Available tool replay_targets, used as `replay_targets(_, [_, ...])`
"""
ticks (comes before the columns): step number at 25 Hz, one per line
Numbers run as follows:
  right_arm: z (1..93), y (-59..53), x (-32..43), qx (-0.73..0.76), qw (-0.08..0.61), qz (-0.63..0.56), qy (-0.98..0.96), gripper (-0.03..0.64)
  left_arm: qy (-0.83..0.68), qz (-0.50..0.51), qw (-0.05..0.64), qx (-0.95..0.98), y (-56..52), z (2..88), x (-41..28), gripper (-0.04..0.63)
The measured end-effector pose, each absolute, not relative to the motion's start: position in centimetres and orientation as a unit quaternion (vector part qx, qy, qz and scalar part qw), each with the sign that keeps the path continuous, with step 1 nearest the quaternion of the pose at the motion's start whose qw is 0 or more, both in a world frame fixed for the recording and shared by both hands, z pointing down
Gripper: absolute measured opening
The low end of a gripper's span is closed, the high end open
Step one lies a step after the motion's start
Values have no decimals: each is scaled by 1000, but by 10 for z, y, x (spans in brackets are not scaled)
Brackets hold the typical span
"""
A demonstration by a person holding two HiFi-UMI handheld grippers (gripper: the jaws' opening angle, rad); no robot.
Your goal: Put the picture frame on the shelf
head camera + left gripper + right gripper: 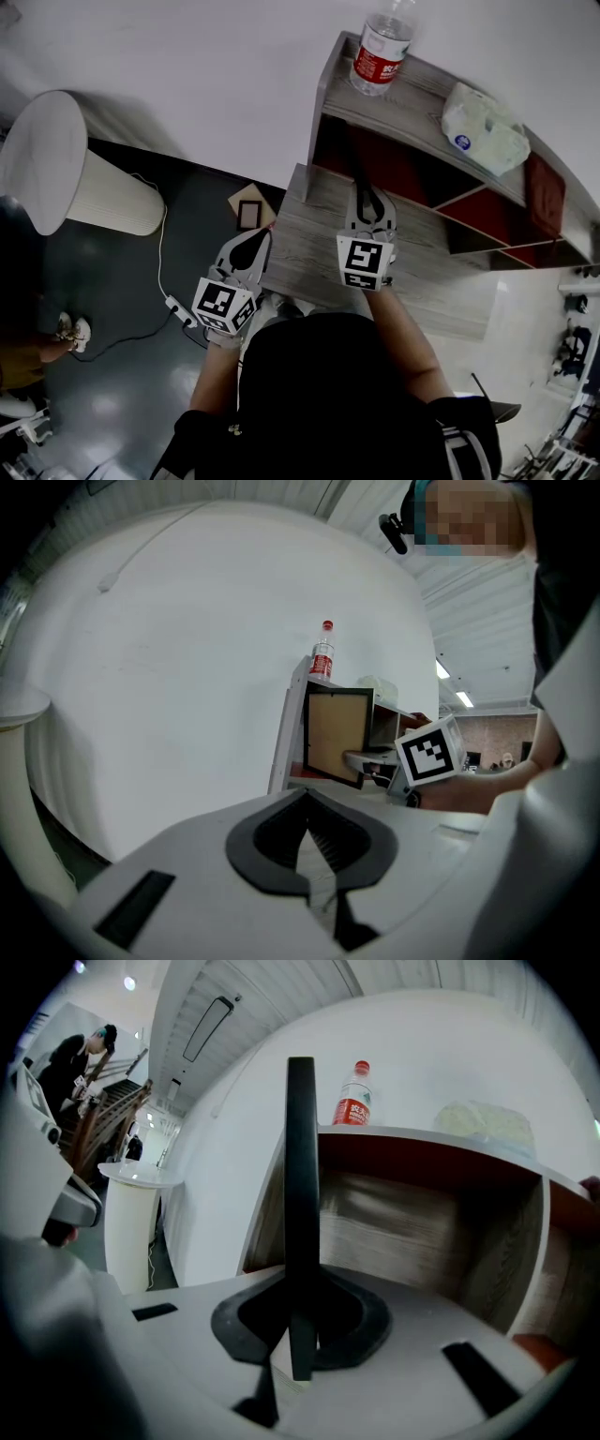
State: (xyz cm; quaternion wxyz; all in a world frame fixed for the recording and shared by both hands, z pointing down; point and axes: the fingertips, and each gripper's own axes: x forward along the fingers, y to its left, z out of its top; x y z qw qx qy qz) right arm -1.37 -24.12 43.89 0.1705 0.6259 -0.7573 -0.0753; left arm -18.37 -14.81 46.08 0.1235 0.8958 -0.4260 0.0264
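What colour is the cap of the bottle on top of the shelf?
Red; the cap shows best in the right gripper view.

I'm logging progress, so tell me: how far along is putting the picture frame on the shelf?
Done: the picture frame is picked up, clamped upright in the right gripper. In hand: it is held at the mouth of the shelf's lower compartment; whether it rests there I cannot tell. Remaining: stand it and release. The left gripper is shut and empty.
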Motion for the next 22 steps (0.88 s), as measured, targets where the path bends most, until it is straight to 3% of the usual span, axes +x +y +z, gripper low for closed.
replay_targets(13, [441,-261,-27,605,208,-76,-765,28,-441,27,126,888,-142,464,-187,9])
replay_targets(19, [445,-262,-46,565,230,-100,-786,120,-446,28,128,885,-142,465,-187,9])
replay_targets(22, [447,-265,-48,554,220,-95,-797,128,-449,29,130,883,-142,466,-189,9])
